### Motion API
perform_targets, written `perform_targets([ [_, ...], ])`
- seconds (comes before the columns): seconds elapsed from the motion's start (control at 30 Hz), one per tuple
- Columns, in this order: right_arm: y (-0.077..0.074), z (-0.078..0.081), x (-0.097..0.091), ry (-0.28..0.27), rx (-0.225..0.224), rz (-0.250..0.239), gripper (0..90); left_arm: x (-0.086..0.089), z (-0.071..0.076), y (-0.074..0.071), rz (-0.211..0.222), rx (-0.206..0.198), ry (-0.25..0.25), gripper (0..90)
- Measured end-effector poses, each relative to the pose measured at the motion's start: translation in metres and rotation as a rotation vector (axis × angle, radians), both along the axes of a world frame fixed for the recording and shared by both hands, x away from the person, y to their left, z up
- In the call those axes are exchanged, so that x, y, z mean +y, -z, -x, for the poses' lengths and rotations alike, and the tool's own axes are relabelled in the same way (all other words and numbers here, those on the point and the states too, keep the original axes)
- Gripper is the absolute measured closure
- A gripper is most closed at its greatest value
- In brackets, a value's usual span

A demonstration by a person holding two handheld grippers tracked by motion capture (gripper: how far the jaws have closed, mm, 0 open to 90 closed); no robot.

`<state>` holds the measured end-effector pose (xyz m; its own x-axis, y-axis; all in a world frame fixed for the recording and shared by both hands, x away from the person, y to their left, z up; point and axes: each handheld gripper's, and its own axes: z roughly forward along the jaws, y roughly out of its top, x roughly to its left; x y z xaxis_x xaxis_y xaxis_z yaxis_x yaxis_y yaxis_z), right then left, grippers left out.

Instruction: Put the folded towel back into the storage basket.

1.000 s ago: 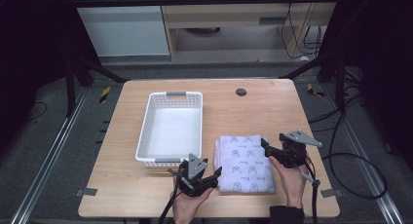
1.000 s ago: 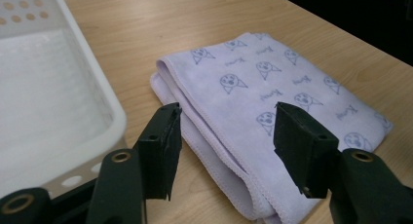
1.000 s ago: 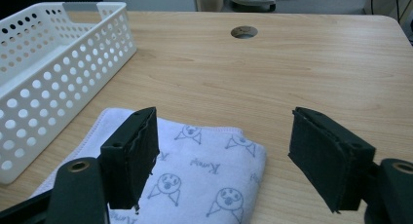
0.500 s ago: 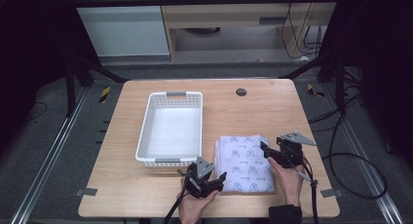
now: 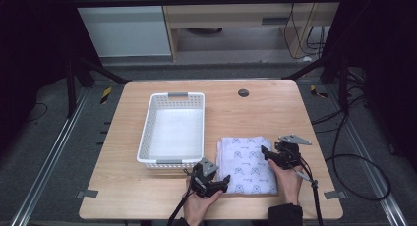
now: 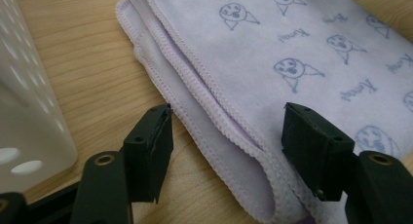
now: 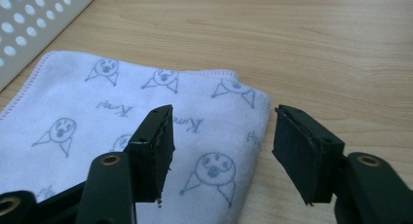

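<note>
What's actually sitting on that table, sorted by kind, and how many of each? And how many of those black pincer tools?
White perforated basket: 1
Folded lilac cloth with printed faces: 1
Black hand-held grippers: 2, the left gripper and the right gripper, both open at the cloth's edges
Total: 4

A basket [image 5: 172, 130] sits left of centre on the counter [image 5: 265, 108]; a folded cloth [image 5: 246, 164] lies lower right of it, a gripper at each lower side.
</note>
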<state>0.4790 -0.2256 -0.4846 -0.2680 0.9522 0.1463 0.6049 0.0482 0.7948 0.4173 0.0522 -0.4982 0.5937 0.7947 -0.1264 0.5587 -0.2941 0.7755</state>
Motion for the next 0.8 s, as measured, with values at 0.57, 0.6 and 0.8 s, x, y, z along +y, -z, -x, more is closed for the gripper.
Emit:
perform_targets([
  [0.57, 0.017, -0.004, 0.001, 0.006, 0.060, -0.010, 47.7, -0.003, -0.008, 0.008, -0.009, 0.023, 0.015, 24.4],
  [0.6, 0.017, -0.004, 0.001, 0.007, 0.067, -0.018, 49.0, -0.004, -0.008, 0.009, -0.008, 0.025, 0.011, 24.5],
  [0.8, 0.019, -0.005, 0.001, 0.008, 0.093, -0.060, 53.1, -0.005, -0.007, 0.008, -0.011, 0.024, 0.005, 25.6],
])
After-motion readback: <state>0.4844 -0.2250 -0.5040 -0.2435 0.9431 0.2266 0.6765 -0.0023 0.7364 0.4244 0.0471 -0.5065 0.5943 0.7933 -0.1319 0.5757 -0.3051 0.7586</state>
